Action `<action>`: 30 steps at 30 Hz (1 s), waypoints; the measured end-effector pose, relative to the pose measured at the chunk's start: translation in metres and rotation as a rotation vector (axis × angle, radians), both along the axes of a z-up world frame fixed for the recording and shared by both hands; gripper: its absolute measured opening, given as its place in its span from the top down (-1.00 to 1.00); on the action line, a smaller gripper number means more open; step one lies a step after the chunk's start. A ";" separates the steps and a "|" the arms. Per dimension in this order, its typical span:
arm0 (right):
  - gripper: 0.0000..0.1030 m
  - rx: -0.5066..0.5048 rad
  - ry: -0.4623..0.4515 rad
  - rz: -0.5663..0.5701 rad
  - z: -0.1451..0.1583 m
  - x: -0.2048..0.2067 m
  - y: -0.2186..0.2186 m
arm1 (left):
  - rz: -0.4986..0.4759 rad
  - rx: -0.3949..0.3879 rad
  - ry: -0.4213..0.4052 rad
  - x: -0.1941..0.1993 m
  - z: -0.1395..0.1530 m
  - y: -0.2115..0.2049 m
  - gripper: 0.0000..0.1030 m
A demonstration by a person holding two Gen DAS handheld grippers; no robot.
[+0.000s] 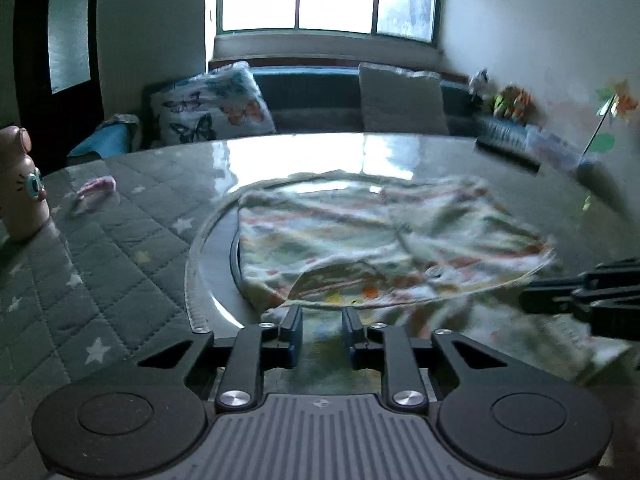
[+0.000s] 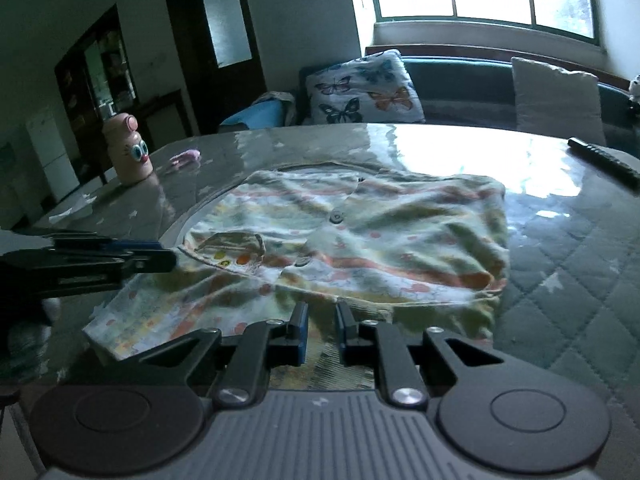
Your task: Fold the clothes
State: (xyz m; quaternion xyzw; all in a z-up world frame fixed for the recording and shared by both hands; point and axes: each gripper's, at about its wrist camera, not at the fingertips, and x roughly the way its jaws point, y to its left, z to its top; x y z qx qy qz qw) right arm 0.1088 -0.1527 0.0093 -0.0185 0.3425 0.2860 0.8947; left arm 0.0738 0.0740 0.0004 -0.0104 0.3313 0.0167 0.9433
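Left of the garment stands a pink bottle (image 2: pixel 128 152) with cartoon eyes, and between the two lies a small pink item (image 1: pixel 96 190) on the quilted cover. The garment (image 2: pixel 360 236) itself, a small printed shirt with buttons, lies rumpled on the glossy middle of the desk (image 2: pixel 460 148), partly doubled over so that a lower layer spreads toward the camera. It looks thin, soft and light: it should drape and slide easily on the slick surface, so a pinch at a hem or corner of the near edge seems the surest hold. The left gripper (image 1: pixel 322 322) hovers at the garment's near edge, jaws apart with cloth showing between them, clamped on nothing. The right gripper (image 2: pixel 322 316) sits likewise at the near edge, further right, jaws also apart. The right wrist view shows the button placket and the garment's right edge sharply; the left wrist view blurs these but shows the left edge. A dark remote (image 2: pixel 604 160) lies beyond the garment's right side.
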 end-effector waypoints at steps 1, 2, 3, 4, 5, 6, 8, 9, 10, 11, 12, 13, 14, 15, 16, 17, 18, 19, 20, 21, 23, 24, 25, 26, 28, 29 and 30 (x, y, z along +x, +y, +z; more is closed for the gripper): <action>0.73 -0.002 0.003 0.005 -0.002 0.001 0.002 | 0.008 0.014 0.009 0.003 -0.005 0.001 0.64; 0.73 -0.006 0.006 0.007 -0.004 0.003 0.003 | 0.016 0.023 0.013 0.004 -0.008 0.003 0.67; 0.73 -0.011 0.013 0.000 -0.007 0.005 0.001 | 0.018 0.025 0.013 0.004 -0.009 0.004 0.69; 0.73 -0.011 0.020 -0.006 -0.008 0.005 -0.001 | 0.018 0.024 0.011 0.004 -0.009 0.005 0.69; 0.73 -0.011 0.025 -0.012 -0.009 0.006 -0.004 | 0.018 0.023 0.009 0.003 -0.009 0.006 0.69; 0.73 -0.013 0.026 -0.015 -0.007 0.005 -0.005 | 0.018 0.022 0.007 0.003 -0.008 0.007 0.69; 0.68 -0.017 0.014 -0.015 -0.002 0.004 -0.004 | 0.012 0.019 -0.002 0.002 -0.006 0.008 0.69; 0.68 -0.014 0.006 -0.009 0.001 0.003 -0.002 | 0.006 0.016 -0.007 0.001 -0.004 0.007 0.69; 0.68 -0.006 -0.002 0.009 0.005 0.002 0.003 | 0.002 0.013 -0.009 0.001 -0.004 0.007 0.69; 0.68 0.002 -0.008 0.029 0.008 0.001 0.009 | -0.002 0.010 -0.008 0.001 -0.004 0.006 0.69; 0.68 0.007 -0.010 0.055 0.009 0.001 0.017 | -0.007 0.009 -0.007 0.002 -0.005 0.005 0.69; 0.68 0.013 -0.013 0.081 0.011 0.001 0.026 | -0.008 0.012 -0.005 0.002 -0.006 0.004 0.69; 0.68 0.019 -0.014 0.108 0.012 0.001 0.034 | -0.008 0.015 -0.003 0.003 -0.007 0.004 0.69; 0.68 0.021 -0.013 0.138 0.012 0.001 0.044 | -0.008 0.019 -0.002 0.004 -0.008 0.004 0.69; 0.68 0.017 -0.014 0.165 0.010 0.001 0.054 | -0.007 0.018 -0.001 0.005 -0.009 0.004 0.69; 0.68 0.012 -0.014 0.190 0.009 0.002 0.063 | -0.005 0.015 0.000 0.005 -0.009 0.005 0.69; 0.68 0.001 -0.010 0.208 0.006 0.002 0.071 | -0.002 0.012 0.000 0.006 -0.009 0.005 0.69; 0.69 -0.010 -0.005 0.224 0.004 0.003 0.078 | 0.000 0.009 0.001 0.007 -0.009 0.006 0.69; 0.69 -0.022 0.002 0.227 0.000 0.005 0.082 | 0.001 0.009 0.001 0.007 -0.009 0.006 0.69; 0.70 -0.032 0.006 0.221 -0.003 0.006 0.083 | 0.000 0.009 0.001 0.007 -0.010 0.007 0.69; 0.71 -0.032 0.014 0.200 -0.006 0.009 0.078 | 0.000 0.009 0.001 0.007 -0.010 0.008 0.69; 0.72 -0.025 0.019 0.184 -0.006 0.009 0.071 | 0.000 0.009 0.001 0.007 -0.010 0.008 0.69; 0.72 -0.019 0.019 0.167 -0.006 0.009 0.062 | 0.000 0.011 0.001 0.007 -0.010 0.007 0.69; 0.72 -0.017 0.016 0.152 -0.006 0.008 0.054 | 0.000 0.014 0.000 0.007 -0.011 0.007 0.69; 0.71 -0.027 0.010 0.120 -0.006 0.007 0.042 | -0.001 0.018 0.000 0.006 -0.011 0.006 0.69; 0.71 -0.034 0.012 0.098 -0.007 0.008 0.032 | -0.001 0.021 0.000 0.006 -0.011 0.006 0.69; 0.71 -0.031 0.015 0.085 -0.008 0.008 0.024 | -0.001 0.023 0.000 0.006 -0.011 0.006 0.68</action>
